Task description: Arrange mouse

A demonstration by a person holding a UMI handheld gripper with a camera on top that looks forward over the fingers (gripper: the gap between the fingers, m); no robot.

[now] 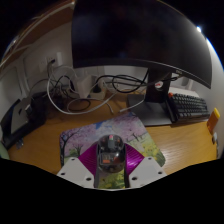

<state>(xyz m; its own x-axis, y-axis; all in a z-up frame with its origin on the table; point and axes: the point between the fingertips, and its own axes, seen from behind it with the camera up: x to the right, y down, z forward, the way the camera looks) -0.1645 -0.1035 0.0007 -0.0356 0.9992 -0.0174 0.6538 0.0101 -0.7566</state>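
Desk (40, 145): wooden top, carrying everything listed below
Monitor (135, 40): large dark screen on a stand, beyond the fingers; risk: a high lift or swing of the tongs toward it could knock the stand
Keyboard (190, 105): black, off to the right of the monitor stand, well apart from the mouse
Cables (85, 88): white and dark leads looped behind the mat near a white block; risk: if one runs to the mouse (cannot tell), it could drag or snag as the mouse is moved
Mouse mat (95, 135): floral print, flat on the desk just ahead of the fingers; risk: may ruck or slide if the mouse is pushed rather than lifted
Mouse (110, 150): small, dark, on the near edge of the mat, between the two pads
Gripper (110, 160): fingers narrowed about the mouse, magenta pads close at both sides; firm contact cannot be confirmed; risk: a rounded, smooth shell may slip or twist out if the hold is shallow
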